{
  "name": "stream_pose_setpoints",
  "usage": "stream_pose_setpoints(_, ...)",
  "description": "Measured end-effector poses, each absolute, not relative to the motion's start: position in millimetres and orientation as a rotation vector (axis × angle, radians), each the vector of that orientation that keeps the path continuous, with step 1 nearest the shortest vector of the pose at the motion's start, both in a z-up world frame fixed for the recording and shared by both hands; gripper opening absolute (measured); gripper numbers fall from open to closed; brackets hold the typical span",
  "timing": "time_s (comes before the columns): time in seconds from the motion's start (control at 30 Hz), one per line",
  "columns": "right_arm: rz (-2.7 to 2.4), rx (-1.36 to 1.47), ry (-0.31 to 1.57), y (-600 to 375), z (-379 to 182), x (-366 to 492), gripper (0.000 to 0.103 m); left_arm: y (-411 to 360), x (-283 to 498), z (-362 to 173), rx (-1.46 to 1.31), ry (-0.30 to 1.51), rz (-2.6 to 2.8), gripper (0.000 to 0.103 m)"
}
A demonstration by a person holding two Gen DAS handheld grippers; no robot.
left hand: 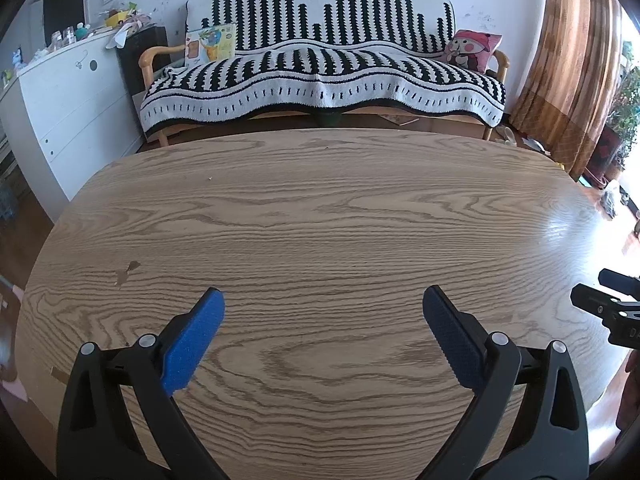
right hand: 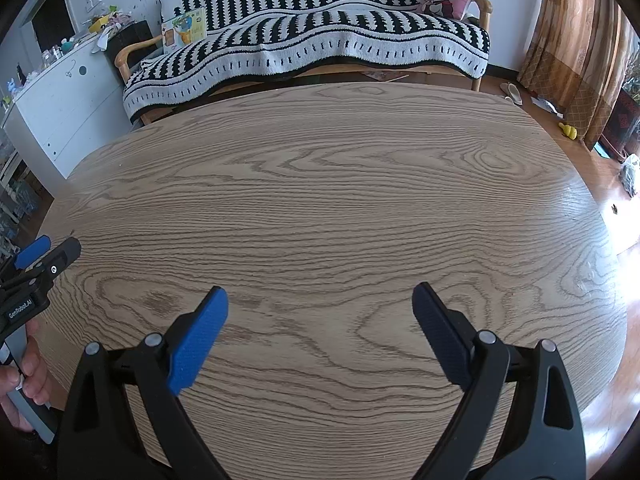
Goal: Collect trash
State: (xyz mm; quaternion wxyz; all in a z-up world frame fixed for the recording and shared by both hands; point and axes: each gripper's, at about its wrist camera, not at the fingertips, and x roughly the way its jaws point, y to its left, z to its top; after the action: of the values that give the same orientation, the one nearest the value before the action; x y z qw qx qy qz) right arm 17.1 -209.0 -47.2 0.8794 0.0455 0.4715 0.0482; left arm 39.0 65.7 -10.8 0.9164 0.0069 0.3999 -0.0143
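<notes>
The table [left hand: 320, 216] looks like wood or wood-grain laminate, smooth, with a glossy sheen at 3 o'clock. Left gripper [left hand: 323, 304] and right gripper [right hand: 320, 300] have matt black plastic arms, metal rivets and rough, textured blue pads [left hand: 192, 344]. At 12 o'clock, the sofa [left hand: 152, 60] has a pale wooden frame under a nubby woven cloth throw [left hand: 320, 76]. The curtain [left hand: 568, 64] at 2 o'clock is patterned cloth. The cabinet [left hand: 72, 112] at 10 o'clock is smooth and white.

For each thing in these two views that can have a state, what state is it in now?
left gripper: open, empty, over the table
right gripper: open, empty, over the table
table: bare, one small crumb far left
sofa: covered by striped blanket
curtain: drawn aside
</notes>
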Motion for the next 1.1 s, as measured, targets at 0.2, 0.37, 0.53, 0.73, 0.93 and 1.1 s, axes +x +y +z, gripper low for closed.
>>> stream_pose_setpoints(0.2, 0.099, 0.095, 0.984, -209.7, -46.8, 17.5, 0.09, 67.5, 39.3, -11.2, 0.012, 0.827, -0.032, 0.096)
stream_pose_setpoints(0.37, 0.1, 0.095, 0.984, -210.0, -46.9, 17.2, 0.09, 65.7, 40.3, -10.3, 0.018, 0.827, -0.031, 0.096)
stream_pose_setpoints(0.53, 0.1, 0.096, 0.984, -210.4, -46.9, 17.0, 0.09, 65.7, 40.4, -10.4, 0.016, 0.826, -0.032, 0.096)
stream_pose_setpoints(0.73, 0.1, 0.095, 0.983, -210.1, -46.9, 17.0, 0.09, 65.9, 40.6, -10.2, 0.016, 0.826, -0.032, 0.096)
stream_pose_setpoints(0.93, 0.099, 0.096, 0.983, -208.2, -47.1, 17.7, 0.09, 65.8, 41.0, -10.3, 0.018, 0.826, -0.031, 0.096)
stream_pose_setpoints(1.1, 0.098, 0.096, 0.983, -208.5, -47.1, 17.3, 0.09, 65.9, 41.1, -9.6, 0.017, 0.827, -0.031, 0.096)
